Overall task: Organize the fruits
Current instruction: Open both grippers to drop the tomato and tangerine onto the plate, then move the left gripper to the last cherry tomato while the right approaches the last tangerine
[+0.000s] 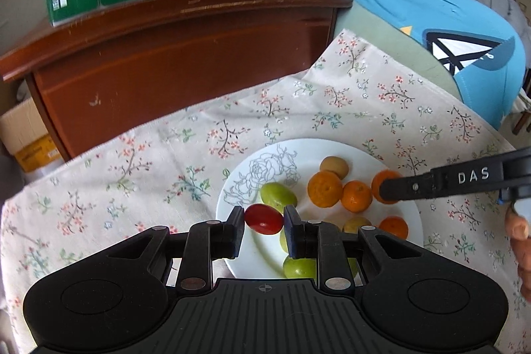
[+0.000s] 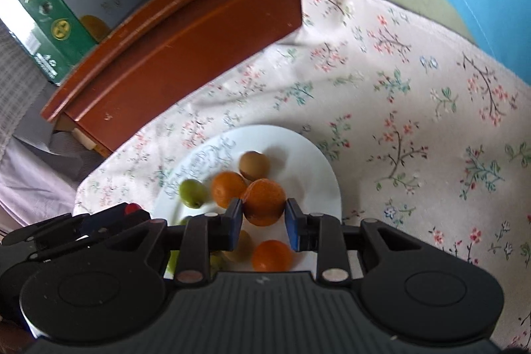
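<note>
Ribbed black jaws around glossy oval tomato (image 1: 264,219)

so there's a floral cloth (image 1: 232,128) spread over the counter, sitting right up against a brown wooden cabinet (image 1: 172,55), and a white plate (image 1: 252,175) with a rose drawing sits on the cloth

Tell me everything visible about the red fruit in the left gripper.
The red fruit is small, oval and glossy, deep red with a bright highlight on its skin, like a cherry tomato or a red grape. It lies lengthwise between the two fingers of the left gripper, which is shut on its two ends. It is over the near edge of the white plate; whether it touches the plate cannot be told.
</note>
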Demonstrator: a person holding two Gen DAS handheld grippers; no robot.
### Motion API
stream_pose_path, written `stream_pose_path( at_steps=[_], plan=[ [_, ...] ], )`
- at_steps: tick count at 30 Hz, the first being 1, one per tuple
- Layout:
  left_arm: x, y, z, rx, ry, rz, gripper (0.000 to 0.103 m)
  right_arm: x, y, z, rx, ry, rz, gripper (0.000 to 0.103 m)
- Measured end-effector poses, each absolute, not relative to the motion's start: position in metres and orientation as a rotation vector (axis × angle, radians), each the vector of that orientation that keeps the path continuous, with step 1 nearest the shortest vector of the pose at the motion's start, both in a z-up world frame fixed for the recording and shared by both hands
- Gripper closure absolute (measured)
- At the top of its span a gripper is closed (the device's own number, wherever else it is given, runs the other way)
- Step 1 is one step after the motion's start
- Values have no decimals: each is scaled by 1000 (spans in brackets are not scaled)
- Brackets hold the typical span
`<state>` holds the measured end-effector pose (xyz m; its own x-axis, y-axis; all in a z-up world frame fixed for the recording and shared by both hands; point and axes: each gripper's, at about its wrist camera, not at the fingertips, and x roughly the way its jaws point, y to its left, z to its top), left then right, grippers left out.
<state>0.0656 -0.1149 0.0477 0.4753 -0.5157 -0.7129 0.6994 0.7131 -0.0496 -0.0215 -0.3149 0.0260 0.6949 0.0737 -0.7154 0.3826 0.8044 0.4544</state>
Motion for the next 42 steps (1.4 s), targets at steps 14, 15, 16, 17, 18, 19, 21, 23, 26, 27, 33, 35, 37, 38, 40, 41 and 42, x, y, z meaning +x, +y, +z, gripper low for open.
stream_pose_path(
  at_steps=[14,15,16,17,18,19,21,23,26,27,33,35,37,38,40,41,42],
  plan=[
    [59,-103,84,135,715,-707,18,-23,-299,47,527,715,-149,68],
    [60,-100,88,121,720,-700,16,-23,-297,49,520,710,-142,68],
    [61,-96,92,109,724,-690,12,-23,-295,50,512,705,-135,68],
    [61,-92,96,101,726,-678,11,-23,-292,52,504,700,-127,68],
    [61,-89,100,99,728,-668,11,-23,-290,54,494,696,-120,68],
    [61,-86,102,101,728,-658,11,-23,-287,56,483,693,-114,68],
    [61,-80,109,107,727,-632,11,-24,-282,59,464,690,-99,68],
    [60,-72,115,110,726,-608,11,-24,-277,61,447,690,-79,68],
    [59,-59,122,103,718,-576,9,-25,-267,64,409,686,-49,68],
    [58,-55,123,100,714,-560,7,-24,-263,65,393,686,-35,68],
    [53,-30,123,76,724,-476,5,-22,-241,59,344,713,70,68],
    [52,-25,119,83,738,-445,5,-19,-232,55,323,729,97,68],
    [50,-22,114,96,753,-417,5,-17,-225,50,302,743,125,68],
    [50,-20,111,100,763,-406,5,-16,-221,48,288,747,138,68],
    [49,-17,105,107,781,-397,5,-14,-213,45,258,756,162,68],
    [49,-14,101,110,792,-388,5,-13,-209,43,242,760,176,68],
    [49,-12,97,112,804,-373,5,-12,-205,41,229,764,188,68]
  ],
)
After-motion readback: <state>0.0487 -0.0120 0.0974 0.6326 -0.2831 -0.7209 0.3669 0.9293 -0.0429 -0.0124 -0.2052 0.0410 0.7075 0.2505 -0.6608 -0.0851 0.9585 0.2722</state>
